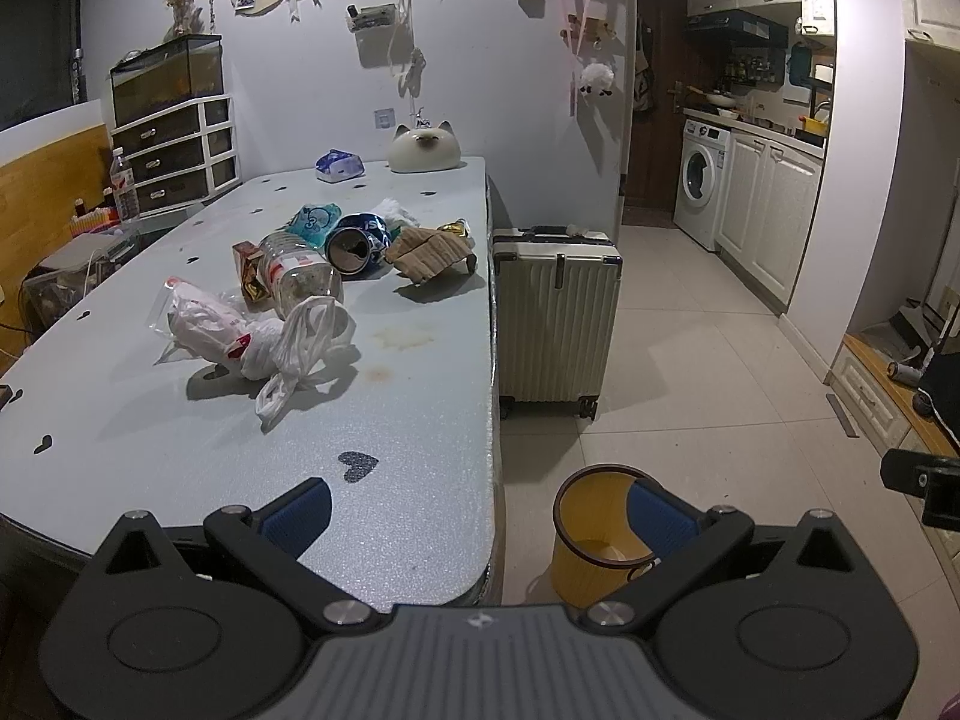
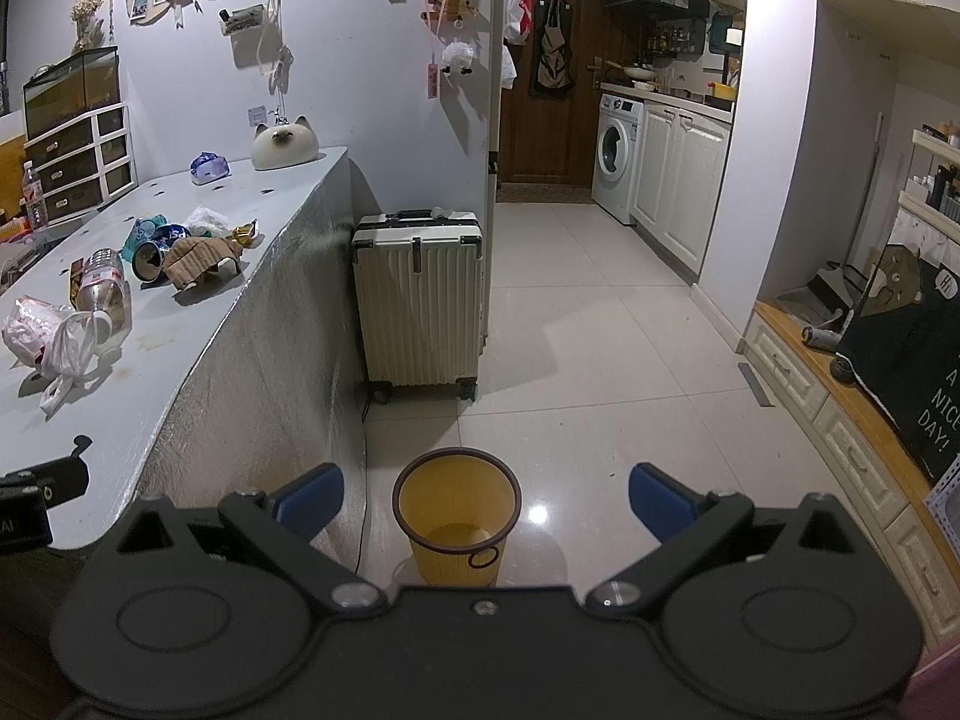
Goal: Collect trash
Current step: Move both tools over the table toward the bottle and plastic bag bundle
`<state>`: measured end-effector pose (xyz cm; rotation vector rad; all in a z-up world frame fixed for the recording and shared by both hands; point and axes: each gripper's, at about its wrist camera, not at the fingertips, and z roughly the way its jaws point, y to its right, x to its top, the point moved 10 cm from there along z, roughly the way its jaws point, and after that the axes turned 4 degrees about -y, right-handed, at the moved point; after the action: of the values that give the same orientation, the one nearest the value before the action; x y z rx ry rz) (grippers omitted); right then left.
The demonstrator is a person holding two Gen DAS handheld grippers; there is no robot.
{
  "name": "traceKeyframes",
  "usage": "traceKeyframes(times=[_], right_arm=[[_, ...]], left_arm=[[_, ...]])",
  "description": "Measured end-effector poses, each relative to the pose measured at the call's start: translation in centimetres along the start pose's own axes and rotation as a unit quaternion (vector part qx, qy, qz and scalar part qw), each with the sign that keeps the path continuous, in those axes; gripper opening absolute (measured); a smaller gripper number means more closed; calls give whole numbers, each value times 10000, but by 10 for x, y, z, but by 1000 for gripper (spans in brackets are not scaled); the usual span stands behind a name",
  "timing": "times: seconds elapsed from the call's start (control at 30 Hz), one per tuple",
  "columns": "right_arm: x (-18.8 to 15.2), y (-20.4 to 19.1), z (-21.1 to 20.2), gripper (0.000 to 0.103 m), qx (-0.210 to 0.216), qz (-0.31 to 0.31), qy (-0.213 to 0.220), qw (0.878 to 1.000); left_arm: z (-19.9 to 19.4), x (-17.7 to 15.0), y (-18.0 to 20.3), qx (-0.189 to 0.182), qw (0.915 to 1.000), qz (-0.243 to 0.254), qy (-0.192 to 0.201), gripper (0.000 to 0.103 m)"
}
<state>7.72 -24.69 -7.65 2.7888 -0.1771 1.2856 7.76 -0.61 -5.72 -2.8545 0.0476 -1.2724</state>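
At lower centre, your right claw hangs open over the yellow bin; your left claw, also open, faces the counter trash, ready to grip.

A home: washing machine, kitchen cabinets, suitcase, probably a fish tank.

Left claw spread wide over the surface's near edge; bags, bottle, can, cardboard mid-surface; bin beside the near corner.
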Motion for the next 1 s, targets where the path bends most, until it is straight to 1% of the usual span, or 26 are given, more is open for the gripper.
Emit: traceKeyframes(times=[0.2,0.33,0.43,0.53,0.7,0.77,0.83,0.87,0.93,1.0], right_arm=[[2,0,5,103,2,8,137,9999],[-1,0,19,103,58,-4,172,9998],[0,-11,34,103,88,-73,210,9997],[3,-29,49,103,249,-140,165,9995],[18,-70,65,103,697,-367,315,9964],[25,-92,70,103,925,-557,425,9932],[33,-117,76,103,1238,-758,502,9881],[38,-130,79,103,1418,-834,509,9851],[46,-152,87,103,1647,-896,461,9812],[59,-177,94,103,1824,-969,519,9771]], left_arm=[[4,1,-6,44,10000,-88,-11,103],[18,-3,-20,91,9996,-231,-112,103],[30,-7,-36,205,9989,-367,-191,103],[39,-8,-54,313,9979,-522,-221,103],[50,-9,-88,566,9953,-758,-230,103],[55,-9,-102,640,9938,-880,-245,103],[59,-9,-116,698,9920,-1022,-260,103],[60,-9,-123,697,9909,-1120,-271,103],[65,-9,-137,625,9884,-1351,-305,103],[69,-10,-149,634,9854,-1547,-337,103]])
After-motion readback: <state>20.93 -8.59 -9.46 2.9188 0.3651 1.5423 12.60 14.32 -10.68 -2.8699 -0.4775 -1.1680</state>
